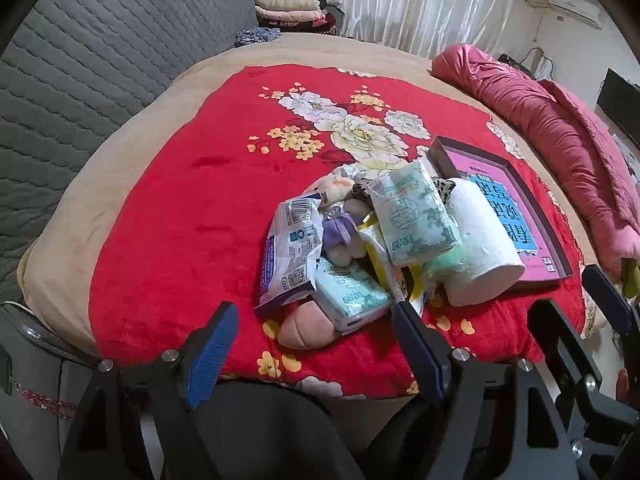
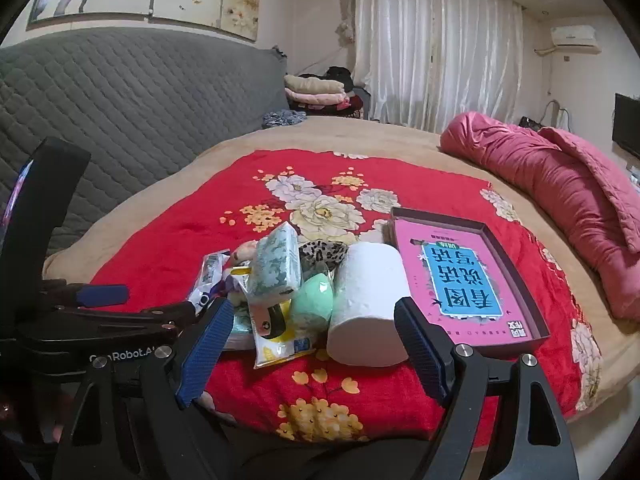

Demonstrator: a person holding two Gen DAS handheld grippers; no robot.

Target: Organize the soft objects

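One jumbled pile (image 1: pixel 360 240) — crinkly, pastel

A heap of tissue packs (image 1: pixel 416 216) and a paper roll (image 1: pixel 486 248) lies on the red blanket (image 1: pixel 168 216) beside a box lid (image 1: pixel 536 204).

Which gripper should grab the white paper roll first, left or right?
Probably the right gripper. Its open jaws already frame the paper roll, with the box just beside. The left gripper, also open, faces the tissue packs instead.
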